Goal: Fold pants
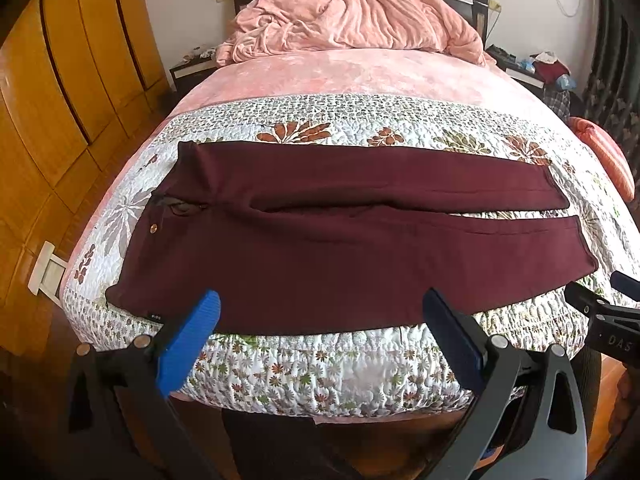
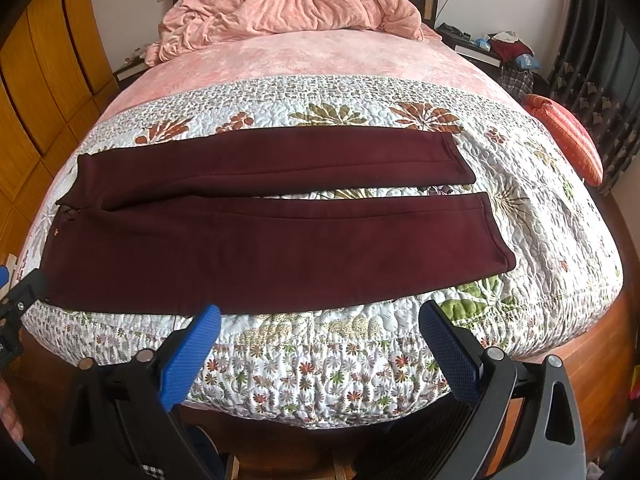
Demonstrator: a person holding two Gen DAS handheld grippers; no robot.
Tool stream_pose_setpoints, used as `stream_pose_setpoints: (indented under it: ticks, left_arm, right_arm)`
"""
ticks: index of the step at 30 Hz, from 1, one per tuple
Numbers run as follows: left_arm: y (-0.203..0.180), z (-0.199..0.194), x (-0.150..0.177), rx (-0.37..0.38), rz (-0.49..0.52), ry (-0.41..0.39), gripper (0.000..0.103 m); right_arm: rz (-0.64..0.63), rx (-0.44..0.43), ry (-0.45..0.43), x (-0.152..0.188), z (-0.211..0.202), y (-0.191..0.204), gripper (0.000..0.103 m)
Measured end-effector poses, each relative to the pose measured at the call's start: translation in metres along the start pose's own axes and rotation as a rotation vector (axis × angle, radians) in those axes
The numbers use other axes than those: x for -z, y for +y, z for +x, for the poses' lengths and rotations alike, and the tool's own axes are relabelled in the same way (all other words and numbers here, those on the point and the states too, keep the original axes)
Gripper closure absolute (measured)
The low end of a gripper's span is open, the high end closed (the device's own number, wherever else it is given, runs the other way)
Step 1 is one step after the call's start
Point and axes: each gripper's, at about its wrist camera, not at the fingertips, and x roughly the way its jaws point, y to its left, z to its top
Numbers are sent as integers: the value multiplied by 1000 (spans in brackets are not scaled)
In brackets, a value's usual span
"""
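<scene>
We see a pair of dark maroon pants point(image 1: 320, 240) spread flat across the near end of a bed point(image 1: 320, 364), on a quilt point(image 2: 520, 216) printed with flowers and leaves. The waistband lies to the left and the 2 legs run to the right, side by side, with a thin strip of quilt showing between them near the cuffs. Our left claw point(image 1: 320, 340) hovers just off the near edge of the bed, its 2 blue pads wide apart and holding nothing. Our right claw point(image 2: 320, 344) hangs likewise near the bed's edge, pads spread and empty. A crumpled pink blanket point(image 2: 288, 4) is heaped at the headboard. Wooden wardrobe doors point(image 1: 60, 100) stand to the left of the bed.
</scene>
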Motion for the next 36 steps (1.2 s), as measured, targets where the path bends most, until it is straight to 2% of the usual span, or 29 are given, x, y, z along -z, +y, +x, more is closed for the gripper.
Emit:
stream_pose_setpoints:
  ticks: [36]
  left_arm:
    - [-4, -3, -2, -11, 9, -15, 3]
  right_arm:
    - [9, 4, -10, -3, -1, -3, 4]
